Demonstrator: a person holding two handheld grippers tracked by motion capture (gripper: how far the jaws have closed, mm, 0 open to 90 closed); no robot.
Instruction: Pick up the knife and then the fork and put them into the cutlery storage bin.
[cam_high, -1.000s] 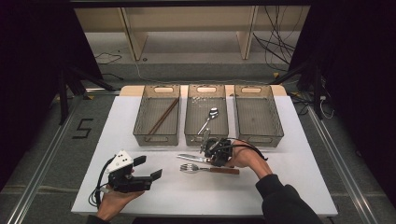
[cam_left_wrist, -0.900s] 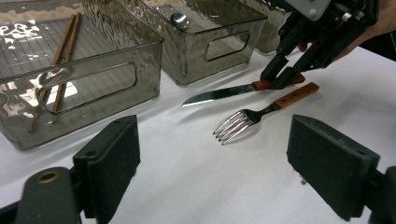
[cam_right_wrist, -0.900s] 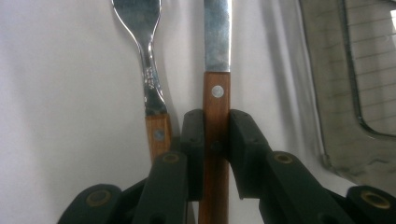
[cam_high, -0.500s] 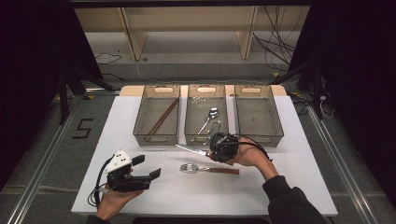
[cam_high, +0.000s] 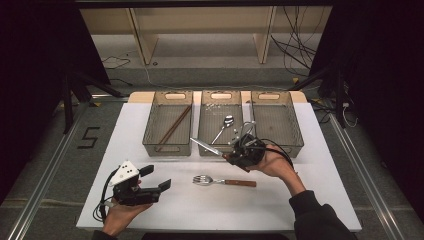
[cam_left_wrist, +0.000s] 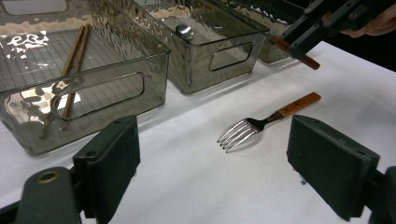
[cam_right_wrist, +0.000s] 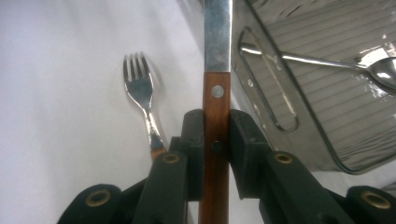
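Knife (cam_high: 207, 148) now above white table (cam_high: 165, 210)

We count three clear bins (cam_high: 168, 131) in a row at the far side of the table (cam_high: 300, 200). There are two chopsticks (cam_high: 174, 125) in the left bin and one spoon (cam_high: 223, 127) in the middle one. We see one fork (cam_high: 224, 181) lying on the table and one knife (cam_right_wrist: 217, 70) with a wooden handle. We also count two grippers, a left gripper (cam_high: 155, 179) and a right gripper (cam_high: 227, 156).
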